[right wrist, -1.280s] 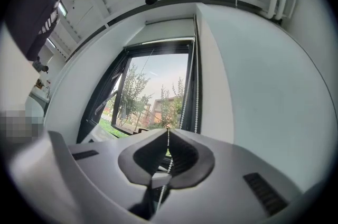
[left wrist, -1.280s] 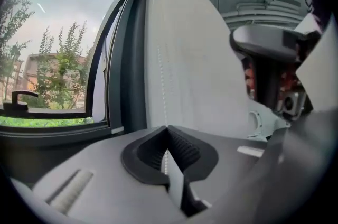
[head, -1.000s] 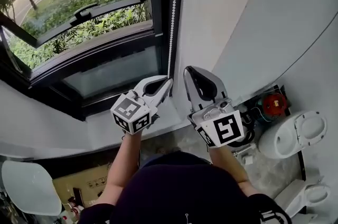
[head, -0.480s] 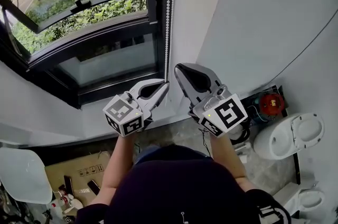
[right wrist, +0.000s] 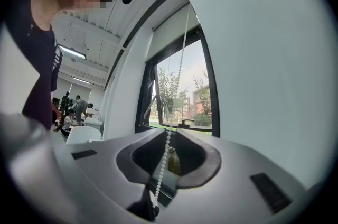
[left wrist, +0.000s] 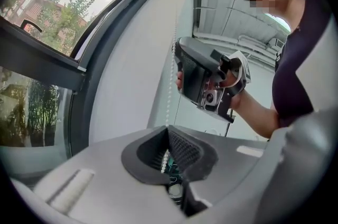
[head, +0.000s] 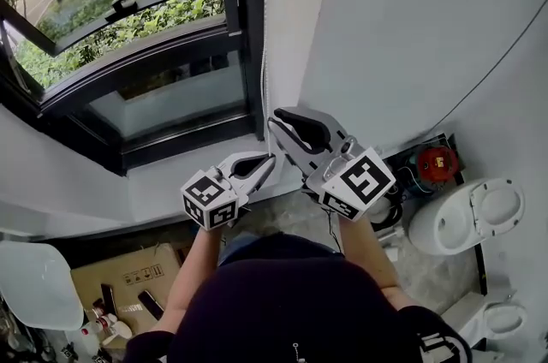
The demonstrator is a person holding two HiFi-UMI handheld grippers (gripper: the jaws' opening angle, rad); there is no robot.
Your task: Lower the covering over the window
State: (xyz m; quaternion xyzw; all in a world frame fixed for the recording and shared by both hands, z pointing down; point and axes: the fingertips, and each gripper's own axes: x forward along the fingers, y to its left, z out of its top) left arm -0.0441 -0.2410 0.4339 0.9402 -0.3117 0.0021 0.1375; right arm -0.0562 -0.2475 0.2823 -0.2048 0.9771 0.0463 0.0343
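The left hand-held gripper (left wrist: 168, 129) is clenched on the bead chain (left wrist: 170, 85), with the beads running right through its closed tips. The right hand-held gripper (right wrist: 170, 131) is clamped on the same chain a little higher up. From the head view, both sit close together just beside the dark window (head: 154, 96) frame, and the chain hangs straight down along the frame's edge. What looks like the blind (right wrist: 170, 25) sits rolled high above the glass.

That chain strikes me as light, thin and completely limp. It will take a pull but never a push. The beads are likely smooth, yet they give the pads something to catch on. I'd grip one strand high up and draw straight down its line, since a sideways yank could snap it.
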